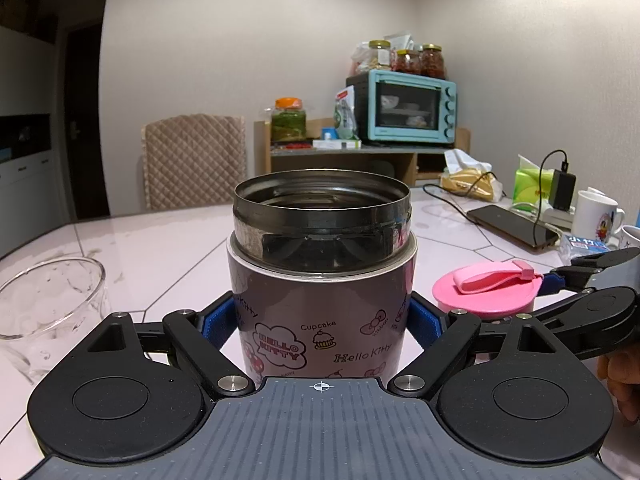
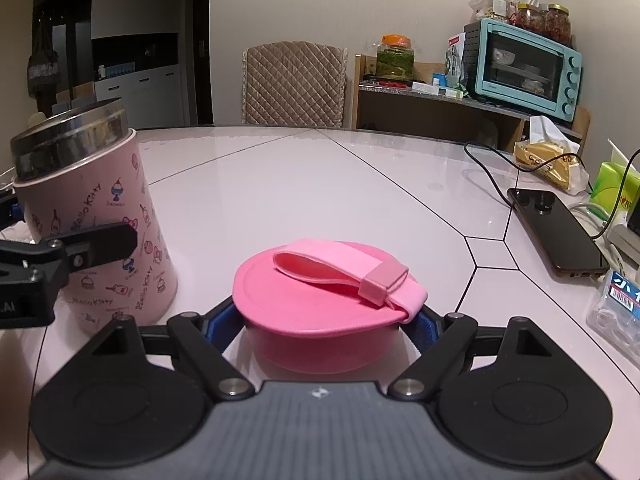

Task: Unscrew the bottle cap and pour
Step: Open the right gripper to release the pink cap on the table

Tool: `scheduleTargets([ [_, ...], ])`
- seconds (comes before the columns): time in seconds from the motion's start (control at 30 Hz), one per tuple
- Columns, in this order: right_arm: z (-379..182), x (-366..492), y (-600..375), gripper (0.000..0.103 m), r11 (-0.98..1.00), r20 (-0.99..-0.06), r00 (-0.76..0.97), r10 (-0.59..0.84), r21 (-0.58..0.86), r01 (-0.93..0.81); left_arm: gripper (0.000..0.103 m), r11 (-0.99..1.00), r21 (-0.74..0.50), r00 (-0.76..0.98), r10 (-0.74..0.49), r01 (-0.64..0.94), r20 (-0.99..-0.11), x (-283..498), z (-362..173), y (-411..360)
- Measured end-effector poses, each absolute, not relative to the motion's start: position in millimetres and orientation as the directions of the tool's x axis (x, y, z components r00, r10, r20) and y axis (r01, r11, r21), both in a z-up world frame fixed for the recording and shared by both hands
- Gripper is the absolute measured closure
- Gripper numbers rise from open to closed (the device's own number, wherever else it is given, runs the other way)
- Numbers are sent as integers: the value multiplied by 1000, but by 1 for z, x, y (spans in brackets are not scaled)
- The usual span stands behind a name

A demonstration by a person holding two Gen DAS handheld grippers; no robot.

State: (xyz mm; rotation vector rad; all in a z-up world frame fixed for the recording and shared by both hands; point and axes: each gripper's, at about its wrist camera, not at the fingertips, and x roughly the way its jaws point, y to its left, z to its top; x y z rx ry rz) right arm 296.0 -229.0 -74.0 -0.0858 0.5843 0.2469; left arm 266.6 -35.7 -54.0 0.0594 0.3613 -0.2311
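Note:
A pink Hello Kitty bottle [image 1: 320, 312] with an open steel mouth stands upright on the table. My left gripper [image 1: 322, 320] is shut on its body. The bottle also shows at the left of the right wrist view [image 2: 100, 216]. Its pink cap [image 2: 326, 304], with a strap on top, is off the bottle. My right gripper [image 2: 326, 326] is shut on the cap, low at the table to the right of the bottle. The cap also shows in the left wrist view [image 1: 486, 290]. A clear glass cup [image 1: 48, 300] stands to the bottle's left.
A black phone [image 2: 556, 236] on a charging cable lies at the right. A white mug [image 1: 596, 214], a tissue pack [image 2: 614, 182] and a plastic box [image 2: 616, 312] crowd the right edge. A chair [image 2: 292, 84] and a shelf with a teal oven [image 2: 524, 64] stand behind the table.

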Motion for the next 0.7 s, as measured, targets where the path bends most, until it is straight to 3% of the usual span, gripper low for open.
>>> scheduleTargets([
  [0.7,-76,292,-233,3,968,-557,806,200,-12,-249,13,971,19,909,-216,238,-357,267,-54,-29],
])
